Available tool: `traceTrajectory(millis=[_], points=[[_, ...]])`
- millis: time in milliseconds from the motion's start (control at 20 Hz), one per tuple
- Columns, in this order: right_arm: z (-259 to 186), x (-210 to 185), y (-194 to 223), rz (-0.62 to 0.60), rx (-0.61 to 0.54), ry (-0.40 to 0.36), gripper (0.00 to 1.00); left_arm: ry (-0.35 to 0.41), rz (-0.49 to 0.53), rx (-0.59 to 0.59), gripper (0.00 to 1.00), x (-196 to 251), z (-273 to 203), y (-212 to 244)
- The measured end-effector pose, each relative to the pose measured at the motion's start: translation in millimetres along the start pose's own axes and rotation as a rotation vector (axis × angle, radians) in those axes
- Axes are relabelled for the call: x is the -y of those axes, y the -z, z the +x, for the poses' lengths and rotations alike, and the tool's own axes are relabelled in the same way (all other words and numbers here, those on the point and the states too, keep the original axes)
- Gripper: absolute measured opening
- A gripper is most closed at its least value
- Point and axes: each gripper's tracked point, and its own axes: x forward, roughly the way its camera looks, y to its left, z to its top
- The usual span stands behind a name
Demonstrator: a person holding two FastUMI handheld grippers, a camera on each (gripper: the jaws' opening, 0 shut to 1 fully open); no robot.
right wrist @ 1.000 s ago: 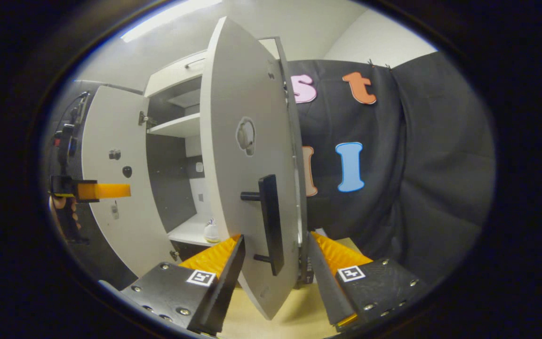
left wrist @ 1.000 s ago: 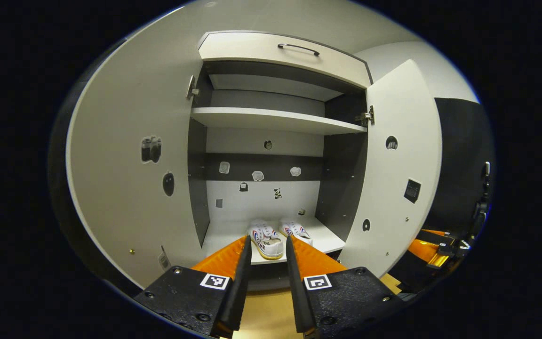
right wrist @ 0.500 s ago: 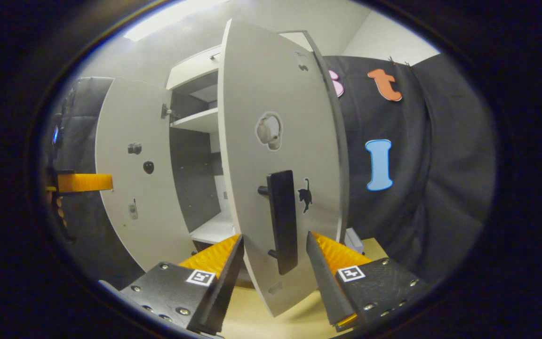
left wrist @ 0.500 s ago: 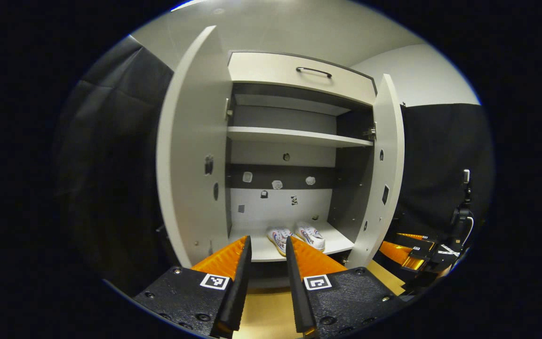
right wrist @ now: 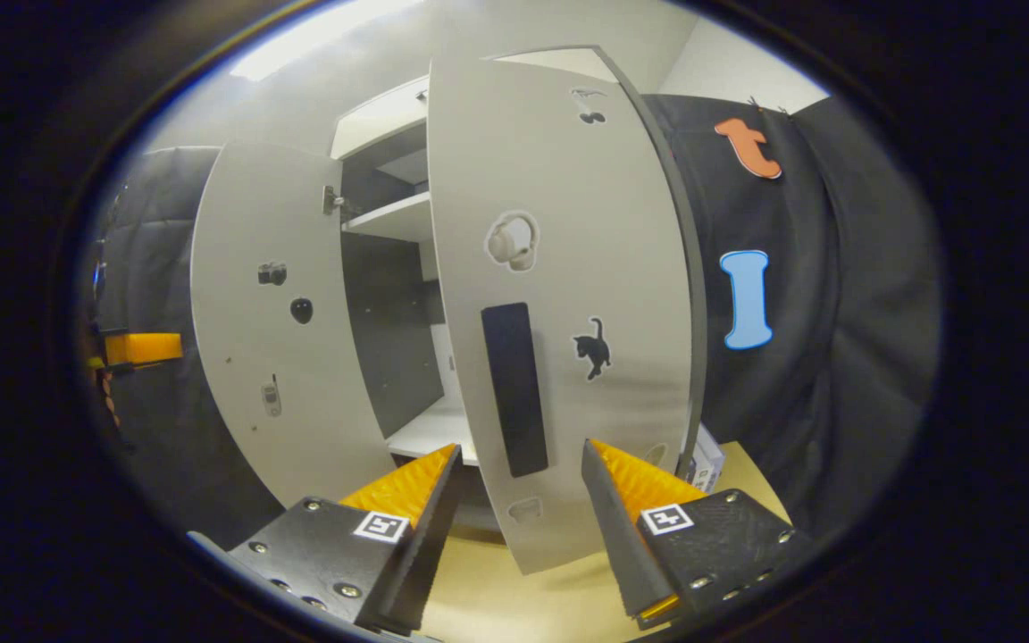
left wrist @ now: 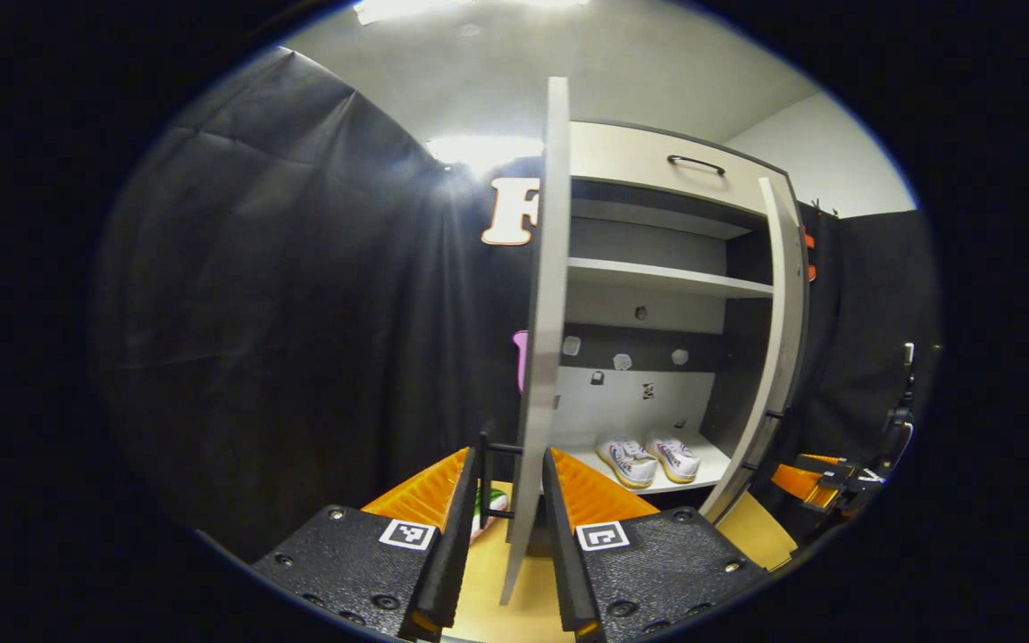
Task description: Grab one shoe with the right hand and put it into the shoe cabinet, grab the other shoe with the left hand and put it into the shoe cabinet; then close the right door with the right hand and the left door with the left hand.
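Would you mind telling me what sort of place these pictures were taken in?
Probably a staged recording booth rather than a home: black cloth walls surround a freestanding shoe cabinet holding a pair of shoes, its doors dotted with stickers.

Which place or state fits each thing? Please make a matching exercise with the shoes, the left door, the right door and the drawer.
Things:
1. shoes
2. left door
3. right door
4. drawer

Places or states:
A. at the top of the cabinet
B. side by side on the bottom shelf
C. seen edge-on, in the gap of the left claw
D. partly shut, its handle facing the right claw

Pairs: 1-B, 2-C, 3-D, 4-A
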Motion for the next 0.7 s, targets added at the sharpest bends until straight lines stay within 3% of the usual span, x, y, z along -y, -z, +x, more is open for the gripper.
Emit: traceTrajectory(millis=[150,450,500,600,650,700], points=[[-2.2,-2.7,2.1,0.005,-0.001,0.012,0.80,-0.021,-0.003,-0.023,0.43,-16.6,12.8,11.3],[-8.2,4.2,6.7,0.023,-0.004,0.057,0.80,0.045,-0.019,-0.071,0.43,-10.7,28.1,30.4],[-8.9,5.7,6.3,0.030,-0.004,0.063,0.80,0.049,-0.007,-0.072,0.51,-10.3,29.4,31.6],[-11.1,6.7,6.1,0.041,-0.002,0.071,0.80,0.074,-0.010,-0.073,0.36,-4.3,30.7,31.6],[-11.9,7.1,5.9,0.046,0.000,0.073,0.80,0.087,-0.019,-0.073,0.42,-2.5,30.5,31.6],[-12.1,6.6,4.9,0.049,0.003,0.075,0.80,0.099,-0.022,-0.075,0.39,-1.4,30.6,32.1]])
